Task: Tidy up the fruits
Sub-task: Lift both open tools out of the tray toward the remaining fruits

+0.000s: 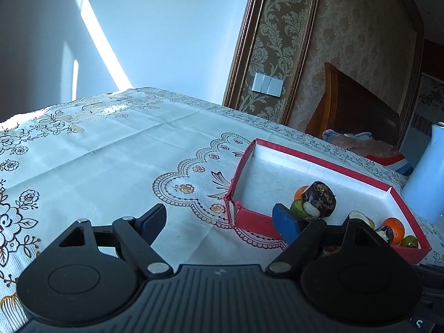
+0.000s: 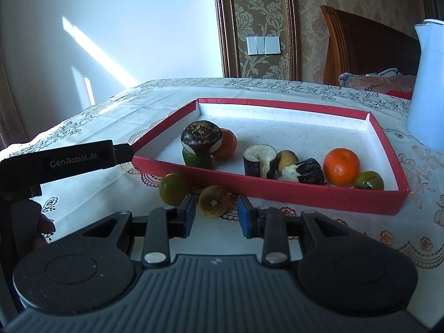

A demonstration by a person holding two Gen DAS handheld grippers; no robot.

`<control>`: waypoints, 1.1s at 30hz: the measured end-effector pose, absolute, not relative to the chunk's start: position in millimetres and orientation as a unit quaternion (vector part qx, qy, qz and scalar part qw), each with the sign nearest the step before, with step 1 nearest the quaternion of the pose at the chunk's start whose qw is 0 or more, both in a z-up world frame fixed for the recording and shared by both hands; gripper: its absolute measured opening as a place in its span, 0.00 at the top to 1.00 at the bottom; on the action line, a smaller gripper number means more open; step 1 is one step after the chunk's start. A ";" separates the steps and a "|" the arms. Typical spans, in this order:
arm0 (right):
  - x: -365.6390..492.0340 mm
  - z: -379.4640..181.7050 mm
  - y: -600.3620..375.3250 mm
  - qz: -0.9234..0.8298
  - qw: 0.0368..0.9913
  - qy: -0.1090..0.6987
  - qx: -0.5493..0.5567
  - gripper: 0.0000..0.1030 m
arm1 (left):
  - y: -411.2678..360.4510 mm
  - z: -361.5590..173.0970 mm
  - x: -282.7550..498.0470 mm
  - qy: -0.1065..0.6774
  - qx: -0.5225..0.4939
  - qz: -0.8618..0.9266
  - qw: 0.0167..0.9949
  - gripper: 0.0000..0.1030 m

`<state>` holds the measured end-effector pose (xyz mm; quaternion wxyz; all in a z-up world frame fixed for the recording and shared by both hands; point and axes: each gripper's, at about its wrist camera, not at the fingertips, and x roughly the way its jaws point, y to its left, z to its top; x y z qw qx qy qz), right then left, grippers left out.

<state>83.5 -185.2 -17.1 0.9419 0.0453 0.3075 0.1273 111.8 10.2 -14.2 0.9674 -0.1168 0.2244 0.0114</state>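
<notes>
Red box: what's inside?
The red box holds dark water chestnuts, an orange, green fruit. Its front wall hides the lowest parts.

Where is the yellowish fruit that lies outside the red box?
In the right wrist view, the yellowish fruit lies on the tablecloth before the red box, beside a green fruit.

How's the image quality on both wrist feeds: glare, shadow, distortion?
Left wrist view: sunlight streak on the wall, strong fisheye tilt, red box sharp. Right wrist view: same streak, fruit in front of the box shadowed yet readable; white jug bent at the frame edge.
</notes>
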 end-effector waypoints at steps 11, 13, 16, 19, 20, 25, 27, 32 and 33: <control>104.1 -24.6 -177.6 0.123 0.934 0.332 0.044 0.70 | 11.8 -15.4 113.2 0.228 -0.121 0.012 0.966 0.19; 106.3 -26.7 -176.2 0.122 0.932 0.338 0.042 0.70 | 11.4 -16.3 113.4 0.230 -0.120 0.012 0.966 0.19; 106.6 -27.0 -177.7 0.124 0.932 0.338 0.046 0.74 | 10.2 -16.8 113.2 0.231 -0.118 0.012 0.966 0.19; 105.5 -26.4 -176.5 0.127 0.932 0.336 0.042 0.75 | 9.9 -16.5 112.8 0.232 -0.118 0.012 0.966 0.19; 104.5 -25.8 -176.7 0.127 0.933 0.334 0.042 0.75 | 9.7 -16.5 112.9 0.232 -0.118 0.012 0.965 0.19; 95.5 -20.6 -183.8 0.125 0.937 0.323 0.048 0.75 | 9.0 -17.0 113.9 0.236 -0.114 0.008 0.965 0.19; 91.0 -18.3 -189.8 0.125 0.938 0.319 0.053 0.75 | 7.0 -16.9 113.5 0.236 -0.110 0.003 0.965 0.19; 73.4 -15.8 -217.0 0.116 0.939 0.315 0.072 0.75 | -2.7 -17.5 112.6 0.243 -0.084 -0.023 0.966 0.19; 70.9 -16.4 -222.5 0.113 0.939 0.315 0.076 0.75 | -5.3 -17.6 112.8 0.246 -0.077 -0.030 0.966 0.19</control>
